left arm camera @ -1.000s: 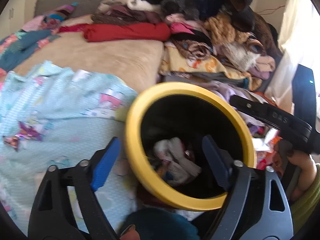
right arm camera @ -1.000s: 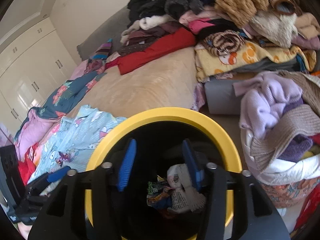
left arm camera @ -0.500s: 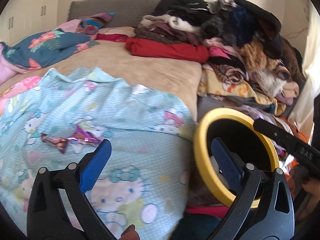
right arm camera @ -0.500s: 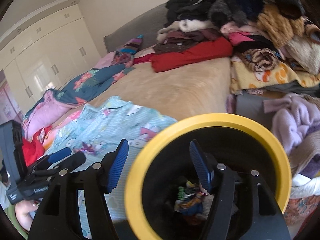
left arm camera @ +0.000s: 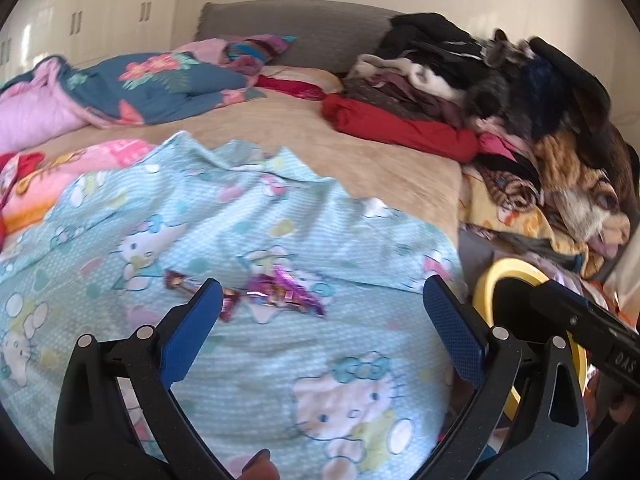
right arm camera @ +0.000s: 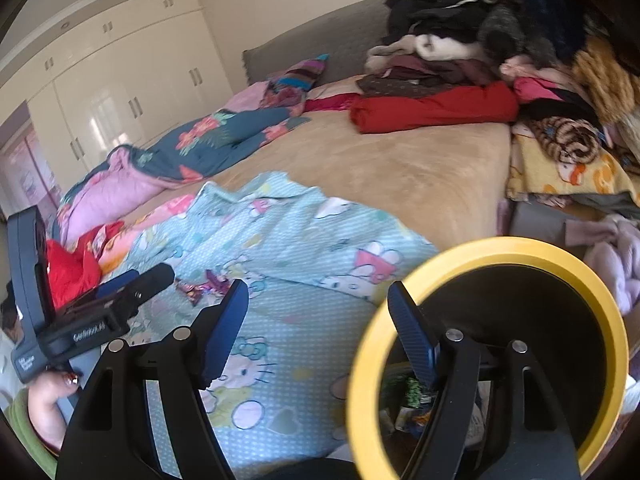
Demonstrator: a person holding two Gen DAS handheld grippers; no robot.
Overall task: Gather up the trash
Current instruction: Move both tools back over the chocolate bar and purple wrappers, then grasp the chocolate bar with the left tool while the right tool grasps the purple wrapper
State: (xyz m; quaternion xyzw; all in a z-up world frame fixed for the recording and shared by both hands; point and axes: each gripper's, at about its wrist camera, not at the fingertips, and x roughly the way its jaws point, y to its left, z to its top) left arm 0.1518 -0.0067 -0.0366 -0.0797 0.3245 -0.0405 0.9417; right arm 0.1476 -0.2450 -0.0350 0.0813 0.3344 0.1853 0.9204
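We read this as the reach step: some trash already sits in the yellow-rimmed bin (right arm camera: 486,360), and both tools face the next pieces on the bed (left arm camera: 360,152).

Left gripper (left arm camera: 320,328): jaws fully apart, nothing between them, pads touching nothing. Right gripper (right arm camera: 316,328): jaws also apart and empty, and they have just been opening wider.

Targets in the left wrist view: a purple foil candy wrapper (left arm camera: 284,292) and a smaller brown-gold wrapper (left arm camera: 180,280), both flat on the Hello Kitty blanket (left arm camera: 248,360). The purple one lies at about 11 o'clock from the midpoint of the left jaws, just beyond the fingertips; the brown one sits at about 12 o'clock from the left-hand pad, near it (partly hidden by that pad).

In the right wrist view the same wrappers (right arm camera: 204,286) lie at about 10 o'clock of the right jaws, near the left tool's tip. The bin is at 3 o'clock there, overlapping the right-hand pad in the picture.

Next move, in our judgement: bring the left jaws forward and down over the purple wrapper and close without pinching blanket cloth. Thin foil on soft fabric will likely slip or bunch. Clothes pile (left arm camera: 500,92) at 1 o'clock is not our concern.
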